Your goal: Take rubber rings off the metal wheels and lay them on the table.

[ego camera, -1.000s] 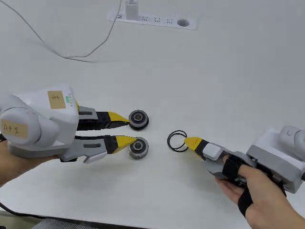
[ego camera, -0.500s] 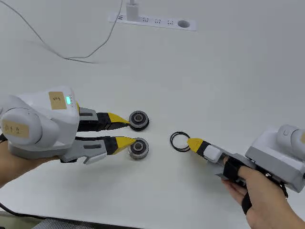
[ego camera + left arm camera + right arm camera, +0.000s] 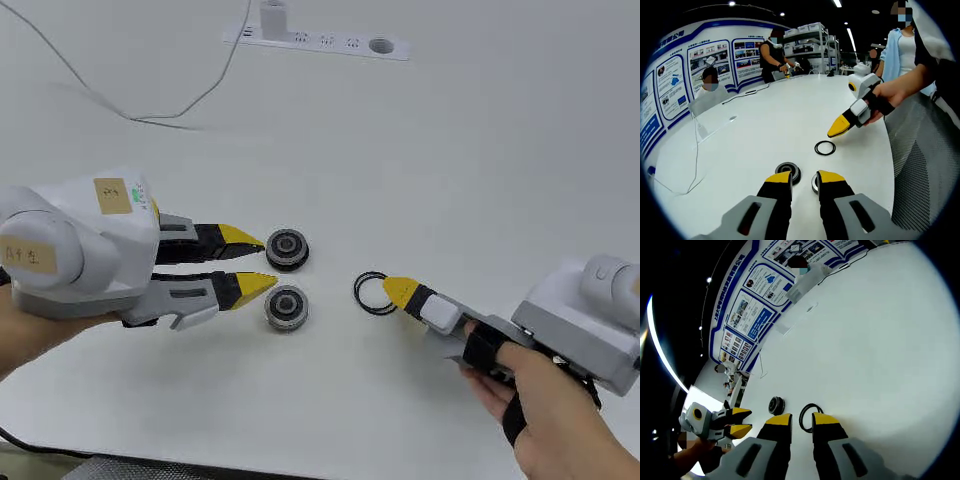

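Observation:
Two metal wheels lie side by side on the white table, the far wheel (image 3: 286, 248) and the near wheel (image 3: 286, 307), each with a dark band around its rim. Loose black rubber rings (image 3: 372, 293) lie flat to their right. My left gripper (image 3: 257, 262) is open, its yellow tips just left of the wheels and touching neither. In the left gripper view the far wheel (image 3: 788, 171) shows past the jaws, with the rings (image 3: 825, 148) beyond. My right gripper (image 3: 400, 291) hovers at the rings' right edge. The right gripper view shows its jaws open, with the rings (image 3: 802, 416) in front.
A white power strip (image 3: 320, 42) lies at the table's far edge, with a grey cable (image 3: 150, 120) curving off to the left. People stand at the far end of the long table (image 3: 775, 47). Bare tabletop surrounds the wheels.
My left gripper has drawn back a little to the left, so its lower tip no longer meets the near wheel. The right gripper and the rings have hardly moved.

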Action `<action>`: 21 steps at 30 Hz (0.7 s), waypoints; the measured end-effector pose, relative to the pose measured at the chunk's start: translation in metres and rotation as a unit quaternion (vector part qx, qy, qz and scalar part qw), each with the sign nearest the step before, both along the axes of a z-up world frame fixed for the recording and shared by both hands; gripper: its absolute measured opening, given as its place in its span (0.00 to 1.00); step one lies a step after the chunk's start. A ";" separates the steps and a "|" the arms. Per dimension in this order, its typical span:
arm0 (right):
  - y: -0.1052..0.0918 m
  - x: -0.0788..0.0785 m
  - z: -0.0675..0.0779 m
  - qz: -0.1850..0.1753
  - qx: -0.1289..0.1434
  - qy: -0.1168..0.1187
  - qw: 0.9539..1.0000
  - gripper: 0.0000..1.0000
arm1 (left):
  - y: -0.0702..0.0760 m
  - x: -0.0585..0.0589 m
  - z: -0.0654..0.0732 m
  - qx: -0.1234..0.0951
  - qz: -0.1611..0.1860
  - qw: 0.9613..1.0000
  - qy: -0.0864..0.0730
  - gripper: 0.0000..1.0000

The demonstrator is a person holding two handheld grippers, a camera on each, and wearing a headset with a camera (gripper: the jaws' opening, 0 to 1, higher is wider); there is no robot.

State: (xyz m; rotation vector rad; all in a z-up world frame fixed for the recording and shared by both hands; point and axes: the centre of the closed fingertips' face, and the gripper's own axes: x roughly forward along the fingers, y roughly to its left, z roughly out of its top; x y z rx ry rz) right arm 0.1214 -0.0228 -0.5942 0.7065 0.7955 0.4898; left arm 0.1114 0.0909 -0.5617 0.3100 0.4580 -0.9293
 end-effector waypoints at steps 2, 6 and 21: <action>0.001 0.000 0.002 0.002 0.002 -0.005 1.000 0.18 | 0.000 0.003 -0.001 0.002 0.001 1.000 0.000 0.21; 0.003 0.001 0.002 0.010 0.004 -0.010 1.000 0.20 | 0.000 0.009 -0.003 0.009 0.002 1.000 -0.001 0.21; 0.015 0.001 0.009 0.033 0.015 -0.021 0.999 0.21 | -0.003 0.040 -0.016 0.021 0.012 1.000 -0.007 0.21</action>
